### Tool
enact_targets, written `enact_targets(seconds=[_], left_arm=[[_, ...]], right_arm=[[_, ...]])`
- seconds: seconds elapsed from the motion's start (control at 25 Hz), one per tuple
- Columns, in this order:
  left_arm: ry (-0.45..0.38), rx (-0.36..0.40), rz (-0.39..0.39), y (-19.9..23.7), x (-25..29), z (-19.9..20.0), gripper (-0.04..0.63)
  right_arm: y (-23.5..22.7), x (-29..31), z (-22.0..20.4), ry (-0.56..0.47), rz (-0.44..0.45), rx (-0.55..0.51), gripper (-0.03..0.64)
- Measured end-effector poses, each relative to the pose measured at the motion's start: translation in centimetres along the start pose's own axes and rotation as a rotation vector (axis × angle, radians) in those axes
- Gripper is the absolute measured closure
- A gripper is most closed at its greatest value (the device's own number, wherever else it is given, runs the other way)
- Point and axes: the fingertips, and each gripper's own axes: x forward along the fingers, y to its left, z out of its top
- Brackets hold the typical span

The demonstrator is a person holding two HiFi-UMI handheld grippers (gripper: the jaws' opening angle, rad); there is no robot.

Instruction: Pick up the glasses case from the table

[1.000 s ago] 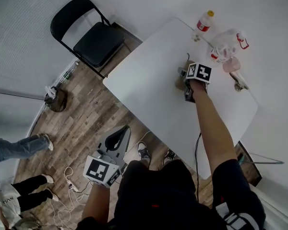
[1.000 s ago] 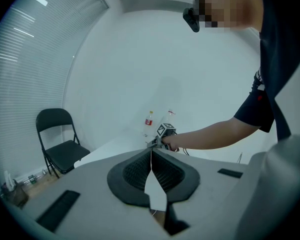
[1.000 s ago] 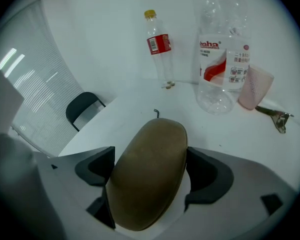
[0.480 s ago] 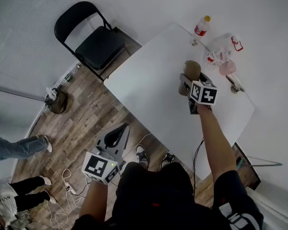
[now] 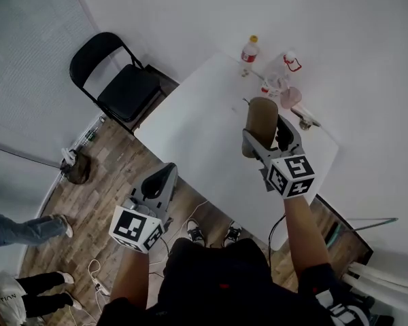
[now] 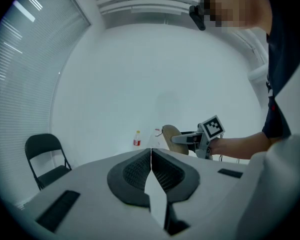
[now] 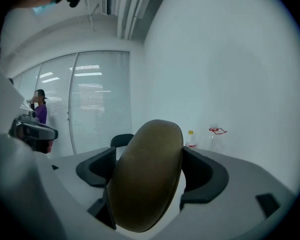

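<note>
Head view, from above: held the brown glasses case [image 5: 261, 114] pinched in the right gripper [image 5: 265, 133], apparently raised off the white table [image 5: 204, 124], with the left gripper [image 5: 163, 176] pressed together on nothing; seemingly completed the pick-up, calling next only for a steady grip.

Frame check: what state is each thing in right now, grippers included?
glasses case: closed, clamped on end between the right gripper's jaws.
right gripper: shut on the glasses case, held above the table.
left gripper: shut, nothing between its jaws.
folding chair: unfolded, seat vacant.
red-labelled bottle: upright, yellow cap on.
</note>
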Motion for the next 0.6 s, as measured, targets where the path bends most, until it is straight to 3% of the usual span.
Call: enact_targets(seconds=[0.6], left_arm=[[-0.122,0.068,-0.074,-9.3,0.2,7.0,0.572]], right_arm=[[1.7,-17.2,7.9,-0.21,-0.019,-0.104,0.198]])
